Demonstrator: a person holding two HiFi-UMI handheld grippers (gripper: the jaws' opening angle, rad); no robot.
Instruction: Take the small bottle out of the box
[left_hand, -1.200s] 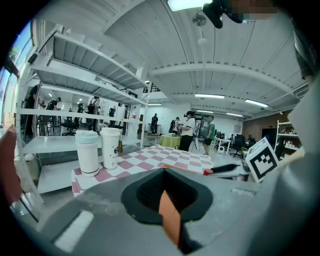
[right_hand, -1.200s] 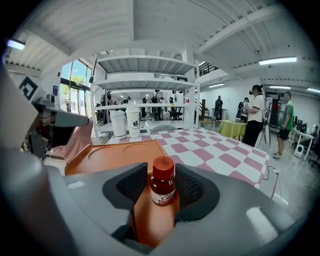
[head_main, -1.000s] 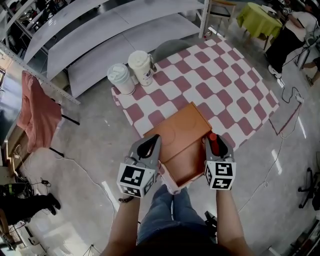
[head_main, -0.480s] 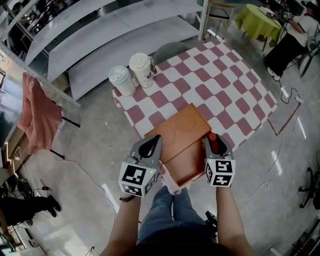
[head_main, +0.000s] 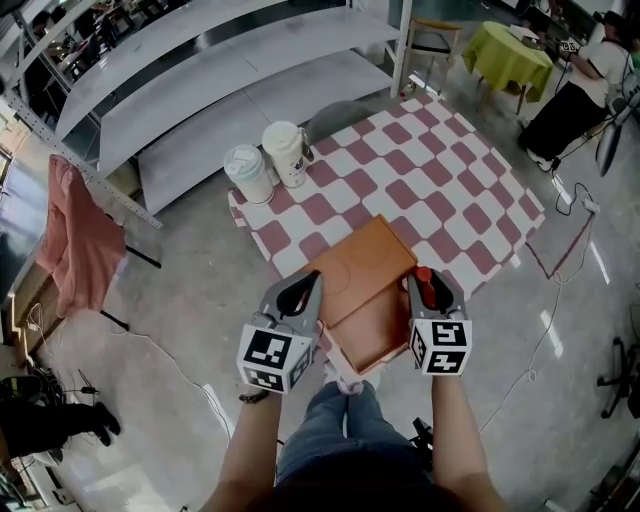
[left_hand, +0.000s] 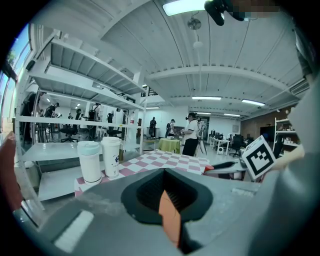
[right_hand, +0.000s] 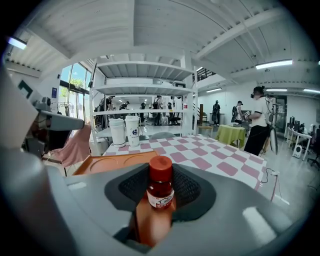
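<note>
The small clear bottle (right_hand: 161, 189) has a round red screw cap, a reddish filling and a white label with red print round its shoulder; its lower part is blurred. It stands upright between the ribbed black pads of the right claw (head_main: 430, 287), which is closed on its body, the cap poking up above the pads. In the head view the red cap shows at the claw's tip, just beside the right edge of the flat orange-brown box (head_main: 362, 268) and outside it.

The box lies open over the near corner of the desk with its red-and-white checked cloth (head_main: 450, 190); its lid shows faint pressed circles, and the shallow tray part faces the person. The left claw (head_main: 303, 292) sits at the box's left edge, its jaws narrowed onto a thin orange wall of the box, which stands on edge between the pads in the left gripper view.

At the far left corner of the cloth two tall white cups stand side by side, one with a mint-green lid (head_main: 247, 172) and one with a cream lid (head_main: 285, 152).
</note>
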